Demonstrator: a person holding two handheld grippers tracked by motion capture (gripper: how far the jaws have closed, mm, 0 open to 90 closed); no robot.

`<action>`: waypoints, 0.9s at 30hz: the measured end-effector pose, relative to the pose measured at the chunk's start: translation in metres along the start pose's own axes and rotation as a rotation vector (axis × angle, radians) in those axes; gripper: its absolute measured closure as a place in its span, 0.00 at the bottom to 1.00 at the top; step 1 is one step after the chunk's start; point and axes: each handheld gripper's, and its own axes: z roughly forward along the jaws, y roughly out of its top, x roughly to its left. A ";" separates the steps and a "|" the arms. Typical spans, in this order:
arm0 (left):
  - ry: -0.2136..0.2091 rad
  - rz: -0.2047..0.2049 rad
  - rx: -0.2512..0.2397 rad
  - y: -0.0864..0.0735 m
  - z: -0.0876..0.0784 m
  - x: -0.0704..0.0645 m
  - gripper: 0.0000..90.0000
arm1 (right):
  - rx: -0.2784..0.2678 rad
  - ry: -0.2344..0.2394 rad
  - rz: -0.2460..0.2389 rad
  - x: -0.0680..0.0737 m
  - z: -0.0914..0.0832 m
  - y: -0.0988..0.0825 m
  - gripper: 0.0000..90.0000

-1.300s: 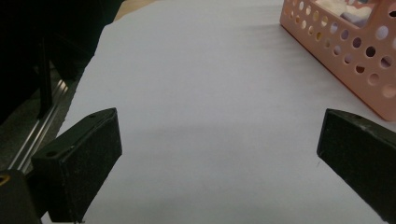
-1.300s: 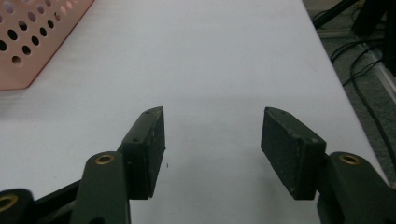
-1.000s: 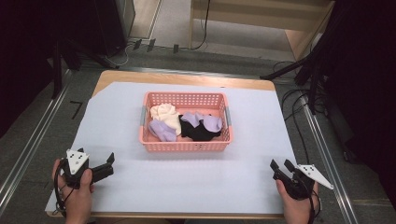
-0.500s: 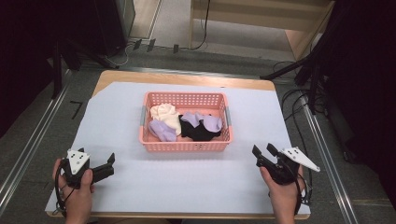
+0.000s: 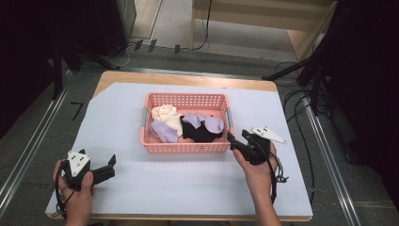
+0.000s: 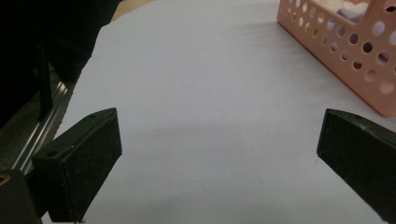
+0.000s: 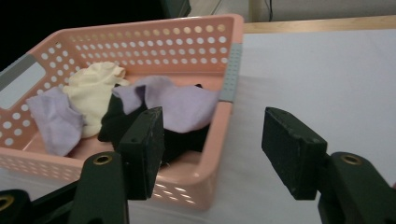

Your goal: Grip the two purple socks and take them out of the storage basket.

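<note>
- The pink perforated plastic basket (image 5: 186, 147) sits at the middle of the white sheet-covered table (image 5: 188, 188), and every place below is given from it.
- Inside it, your high view shows a cream cloth (image 5: 168, 116) at the far left, a lilac cloth (image 5: 162, 131) in front of that, a black cloth (image 5: 197, 132) in the middle and a second lilac cloth (image 5: 211, 123) on the right.
- Your right gripper view adds detail: that second lilac cloth (image 7: 180, 107) drapes over the black one (image 7: 119, 119), and a grey handle strip (image 7: 230, 72) runs down the basket's near corner.
- Your right gripper (image 5: 239, 140) is just beside the basket's near right corner, jaws spread and holding nothing.
- Your left gripper (image 5: 111, 165) is well apart, toward the near left, also released and empty.
- Your left gripper view shows bare sheet between its jaws, the basket wall (image 6: 341, 51) off to one side, and the table's left edge with a metal rail (image 6: 44, 126) beyond.
</note>
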 end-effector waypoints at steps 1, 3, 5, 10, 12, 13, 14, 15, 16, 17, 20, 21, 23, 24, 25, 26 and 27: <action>-0.008 -0.010 -0.014 -0.001 -0.001 0.001 0.01 | 0.008 0.004 -0.006 0.004 0.004 0.002 0.44; -0.015 -0.016 -0.014 -0.001 -0.002 0.002 0.01 | 0.021 0.002 -0.009 0.009 0.009 0.004 0.44; -0.017 -0.010 -0.012 -0.001 -0.001 0.002 0.01 | 0.031 0.006 -0.015 0.015 0.016 0.008 0.44; -0.013 0.012 -0.006 0.000 0.000 -0.001 0.01 | 0.045 0.008 -0.039 0.026 0.029 0.011 0.44; -0.016 0.018 -0.010 0.000 0.000 -0.002 0.01 | 0.053 0.009 -0.041 0.032 0.039 0.015 0.44; -0.017 0.019 -0.010 0.000 0.000 -0.002 0.01 | 0.058 0.007 -0.035 0.034 0.043 0.016 0.44; -0.017 0.021 -0.013 -0.001 0.000 -0.002 0.01 | 0.061 0.007 -0.036 0.036 0.046 0.018 0.43; -0.019 0.021 -0.016 -0.001 -0.001 -0.002 0.01 | 0.062 0.004 -0.035 0.038 0.050 0.019 0.43; -0.016 0.027 -0.011 -0.001 -0.002 -0.002 0.01 | 0.067 0.001 -0.037 0.040 0.054 0.021 0.43; -0.017 0.028 -0.014 -0.001 -0.002 -0.002 0.01 | 0.068 0.003 -0.034 0.042 0.058 0.023 0.43; -0.018 0.028 -0.025 -0.001 -0.001 -0.002 0.01 | 0.078 0.009 -0.035 0.048 0.068 0.027 0.44; -0.018 0.032 -0.024 -0.001 -0.001 -0.002 0.01 | 0.081 0.011 -0.036 0.050 0.072 0.028 0.45; -0.018 0.028 -0.028 -0.001 -0.002 -0.002 0.01 | 0.088 0.018 -0.041 0.053 0.078 0.030 0.46; -0.017 0.028 -0.029 -0.001 -0.002 -0.002 0.01 | 0.091 0.020 -0.037 0.055 0.081 0.031 0.47; -0.016 0.029 -0.028 -0.001 -0.002 -0.002 0.01 | 0.098 0.016 -0.034 0.056 0.084 0.032 0.48; -0.013 0.030 -0.027 -0.001 -0.001 -0.003 0.01 | 0.110 0.011 -0.027 0.058 0.088 0.033 0.49; -0.014 0.035 -0.026 -0.001 -0.001 -0.003 0.01 | 0.120 0.006 -0.028 0.059 0.092 0.034 0.50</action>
